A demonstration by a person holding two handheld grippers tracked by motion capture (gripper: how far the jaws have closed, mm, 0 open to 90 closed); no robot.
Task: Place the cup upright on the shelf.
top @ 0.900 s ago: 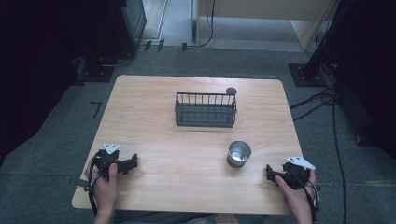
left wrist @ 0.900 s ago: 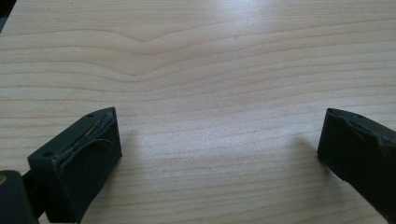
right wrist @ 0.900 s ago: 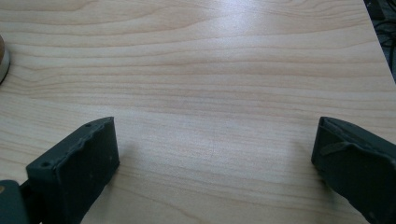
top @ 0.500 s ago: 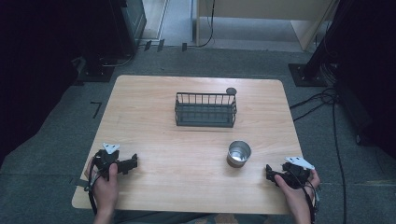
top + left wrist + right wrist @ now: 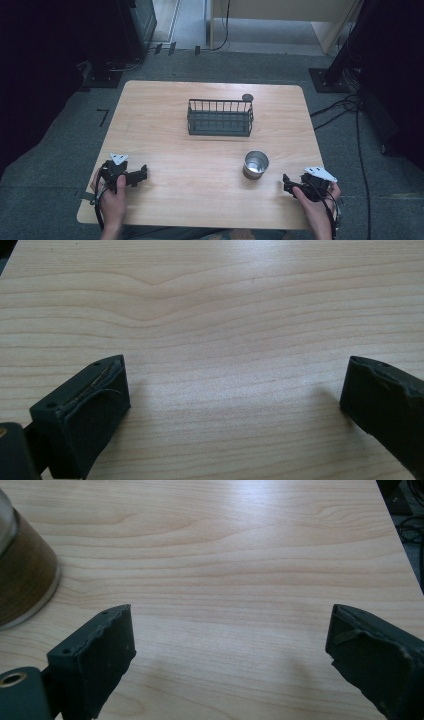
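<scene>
1. The metal cup (image 5: 256, 164) stands upright near the table's (image 5: 165, 145) front right corner, just left of the right gripper (image 5: 287, 183).
2. Both the right gripper and the left gripper (image 5: 144, 173) rest open and empty on the table.
3. The cup looks light, rigid and smooth, likely slippery; I would pinch its rim wall.
4. The wire basket (image 5: 220, 117) sits toward the back edge.
</scene>
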